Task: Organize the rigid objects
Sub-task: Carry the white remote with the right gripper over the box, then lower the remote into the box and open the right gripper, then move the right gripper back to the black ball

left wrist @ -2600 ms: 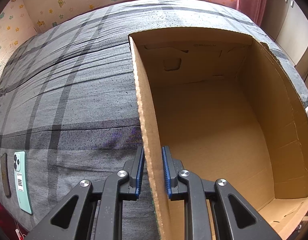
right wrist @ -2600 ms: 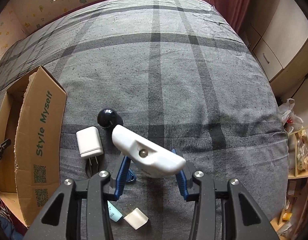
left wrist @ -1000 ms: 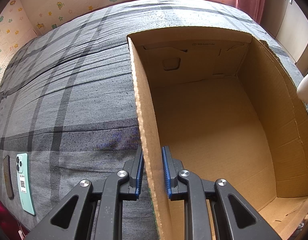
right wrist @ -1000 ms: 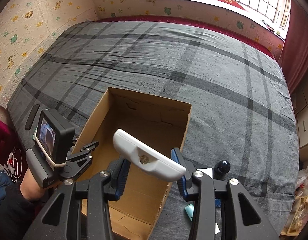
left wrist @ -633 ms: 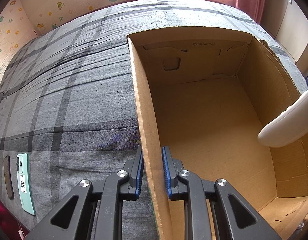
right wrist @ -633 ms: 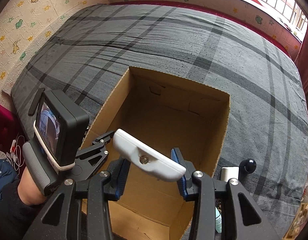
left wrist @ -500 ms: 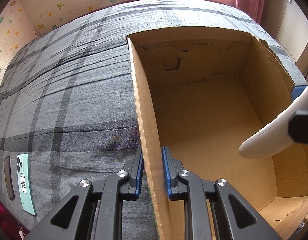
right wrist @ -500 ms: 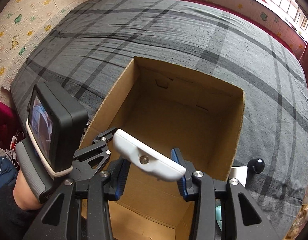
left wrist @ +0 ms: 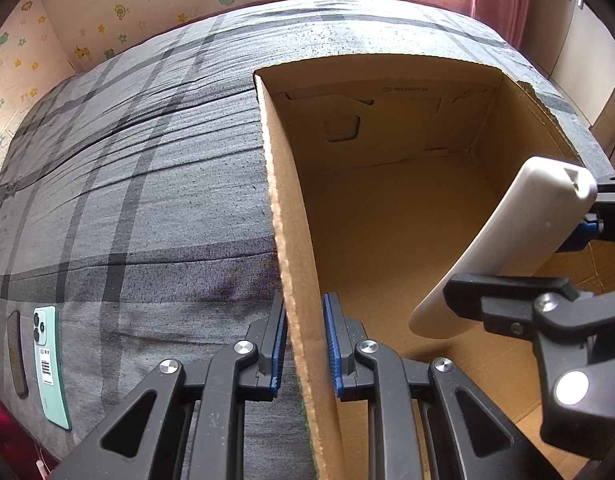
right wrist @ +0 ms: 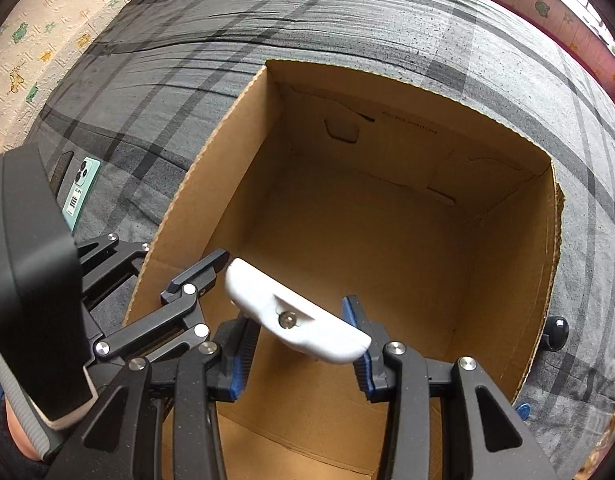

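One smooth white plastic handle piece (right wrist: 297,320), elongated, rounded | pinched crosswise in right tool (right wrist: 303,344), inside corrugated cardboard box (right wrist: 507,264) | left tool (left wrist: 305,340) clamped on box wall.

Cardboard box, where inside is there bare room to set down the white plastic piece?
The brown cardboard box floor looks bare from the far wall to the right wall. Crowded only at its left wall, which the left gripper clamps, with the right gripper holding the white plastic piece beside it. Outside, a mint-green phone lies on the grey plaid bedcover.
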`<act>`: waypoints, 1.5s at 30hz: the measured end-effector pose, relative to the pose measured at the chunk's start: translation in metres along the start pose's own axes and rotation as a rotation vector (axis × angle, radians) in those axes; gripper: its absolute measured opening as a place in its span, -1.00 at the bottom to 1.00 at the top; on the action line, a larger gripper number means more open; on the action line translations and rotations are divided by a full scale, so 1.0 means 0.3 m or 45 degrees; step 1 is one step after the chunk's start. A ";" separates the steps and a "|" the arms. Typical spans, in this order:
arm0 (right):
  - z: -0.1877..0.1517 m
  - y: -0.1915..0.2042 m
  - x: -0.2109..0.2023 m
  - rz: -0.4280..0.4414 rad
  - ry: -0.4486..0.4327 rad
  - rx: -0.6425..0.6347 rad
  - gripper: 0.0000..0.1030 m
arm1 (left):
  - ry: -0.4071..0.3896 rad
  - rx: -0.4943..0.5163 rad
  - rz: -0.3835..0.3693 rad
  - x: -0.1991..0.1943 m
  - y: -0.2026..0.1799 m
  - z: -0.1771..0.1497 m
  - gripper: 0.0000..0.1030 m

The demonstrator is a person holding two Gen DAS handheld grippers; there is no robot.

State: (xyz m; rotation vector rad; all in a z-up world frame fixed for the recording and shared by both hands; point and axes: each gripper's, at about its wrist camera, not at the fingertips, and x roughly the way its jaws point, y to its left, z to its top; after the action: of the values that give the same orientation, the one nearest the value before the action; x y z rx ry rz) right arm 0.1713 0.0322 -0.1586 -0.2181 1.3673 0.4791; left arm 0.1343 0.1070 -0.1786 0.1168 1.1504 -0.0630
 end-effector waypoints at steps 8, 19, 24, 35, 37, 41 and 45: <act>0.013 -0.005 0.047 0.015 0.028 0.016 -0.12 | 0.002 0.006 0.007 0.003 -0.001 0.001 -0.61; 0.020 -0.028 0.034 0.016 0.002 0.047 0.09 | 0.009 0.005 0.006 0.006 -0.003 0.005 -0.61; 0.020 -0.030 0.007 -0.004 -0.032 0.049 0.31 | 0.010 0.010 0.016 0.006 -0.008 0.008 -0.61; 0.013 -0.055 -0.057 -0.082 -0.109 0.043 0.66 | 0.014 -0.003 0.009 0.006 0.000 0.008 -0.61; 0.008 -0.060 -0.069 -0.094 -0.121 0.040 0.68 | 0.015 0.000 0.013 0.006 -0.002 0.008 -0.61; -0.002 -0.082 -0.111 -0.090 -0.152 0.052 0.70 | 0.012 0.022 0.036 0.006 -0.015 0.005 -0.61; -0.012 -0.114 -0.172 -0.108 -0.195 0.069 0.71 | 0.014 0.014 0.035 0.006 -0.013 0.004 -0.61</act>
State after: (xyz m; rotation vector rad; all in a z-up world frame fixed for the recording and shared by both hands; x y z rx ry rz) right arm 0.1770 -0.0100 -0.1135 -0.1901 1.2151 0.3796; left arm 0.1358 0.1029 -0.1800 0.1426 1.1595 -0.0442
